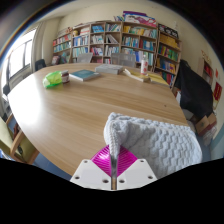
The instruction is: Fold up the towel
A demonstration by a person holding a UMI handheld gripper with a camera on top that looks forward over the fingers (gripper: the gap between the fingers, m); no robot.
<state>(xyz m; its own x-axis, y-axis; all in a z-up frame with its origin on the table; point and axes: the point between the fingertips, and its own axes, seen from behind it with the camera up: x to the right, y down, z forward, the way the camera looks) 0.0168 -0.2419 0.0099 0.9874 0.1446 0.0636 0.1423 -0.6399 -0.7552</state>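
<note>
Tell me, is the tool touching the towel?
Touching. The gripper view shows the tool with its pink pads pinched together on the grey towel, whose edge rises right from between them above the wooden table.

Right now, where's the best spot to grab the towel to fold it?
Probably the towel's near edge, where the gripper fingers already pinch it. It lies bunched on the table, so come from this side and lift low.

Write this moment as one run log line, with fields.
gripper: shut on towel | towel: grey, lifted edge in fingers | table: wooden, under towel | step: fold in progress
</note>
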